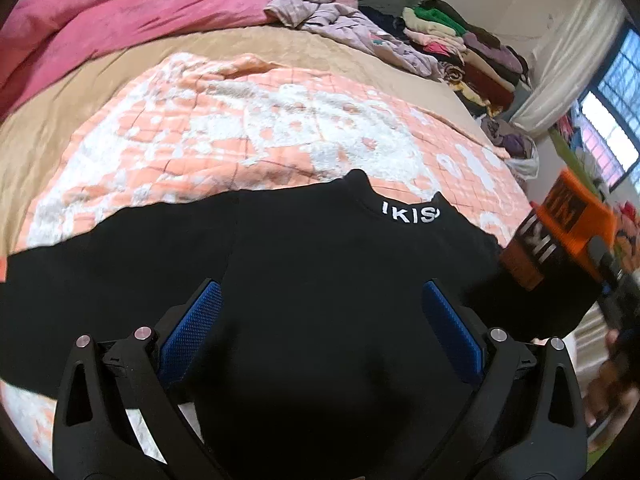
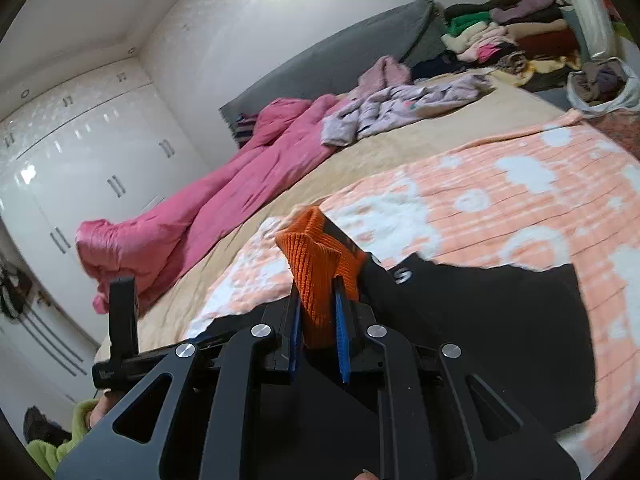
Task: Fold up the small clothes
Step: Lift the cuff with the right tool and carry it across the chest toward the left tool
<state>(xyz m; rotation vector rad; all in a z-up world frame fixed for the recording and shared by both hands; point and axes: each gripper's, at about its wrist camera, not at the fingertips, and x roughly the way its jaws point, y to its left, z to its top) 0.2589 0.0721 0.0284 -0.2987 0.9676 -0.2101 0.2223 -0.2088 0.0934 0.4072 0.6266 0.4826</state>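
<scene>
We see black top, white neck lettering, flat on bed; left gripper jaws wide; right gripper jaws clamp orange cuff.

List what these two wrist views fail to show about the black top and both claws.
- Black top: hem hidden beneath the left claw, left wrist view.
- Collar lettering: ends lost at the collar fold.
- Orange cuff: pinched part covered by the right claw pads, right wrist view.
</scene>
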